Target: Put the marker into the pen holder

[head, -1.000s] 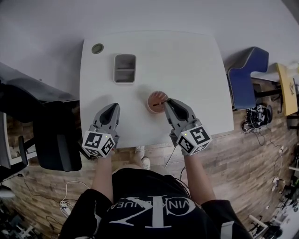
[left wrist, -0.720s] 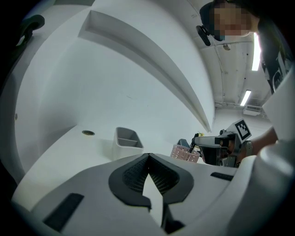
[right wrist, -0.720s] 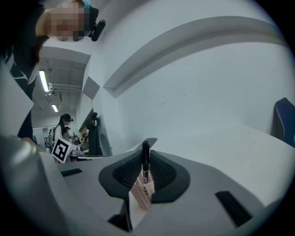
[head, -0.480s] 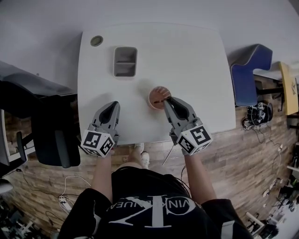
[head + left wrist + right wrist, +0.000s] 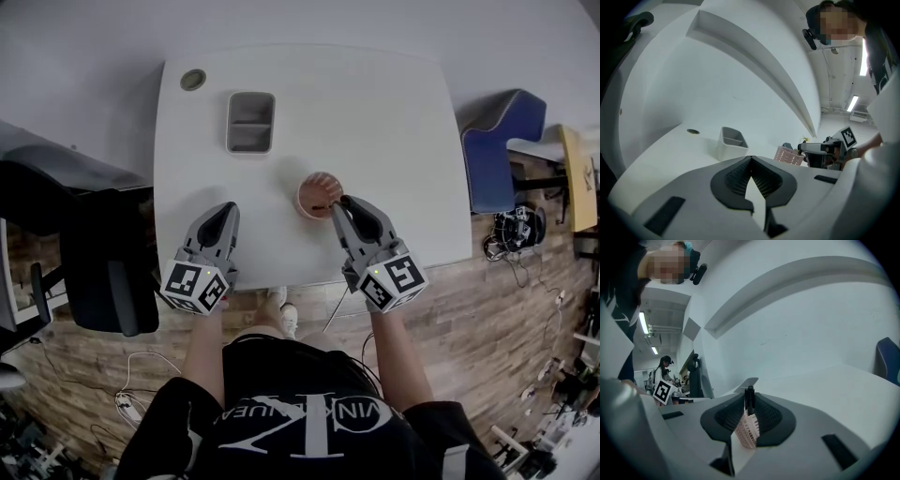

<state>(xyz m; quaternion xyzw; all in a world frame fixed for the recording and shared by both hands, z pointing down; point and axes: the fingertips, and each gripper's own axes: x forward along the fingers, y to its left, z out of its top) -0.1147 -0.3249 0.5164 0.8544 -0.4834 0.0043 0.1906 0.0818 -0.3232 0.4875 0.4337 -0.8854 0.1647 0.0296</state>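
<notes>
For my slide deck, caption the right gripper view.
Right gripper shut on a dark marker, pink pen holder just beyond.

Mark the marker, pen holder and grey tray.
marker (image 5: 749,397): right gripper view, barrel between jaws.
pen holder (image 5: 790,156): left gripper view, mesh wall.
grey tray (image 5: 250,138): head view, near compartment floor.

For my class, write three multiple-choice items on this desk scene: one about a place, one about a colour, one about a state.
1. Seen from the person, the grey tray lies where, relative to the pen holder?
A nearer
B farther, to the left
C inside it

2. The pen holder's colour?
A pink
B green
C blue

3. The right gripper is:
A open, empty
B shut on the marker
C shut, empty

Answers:
1. B, the head view shows the tray beyond it.
2. A, its mesh is pink.
3. B, its fingers clamp the black marker.
</notes>
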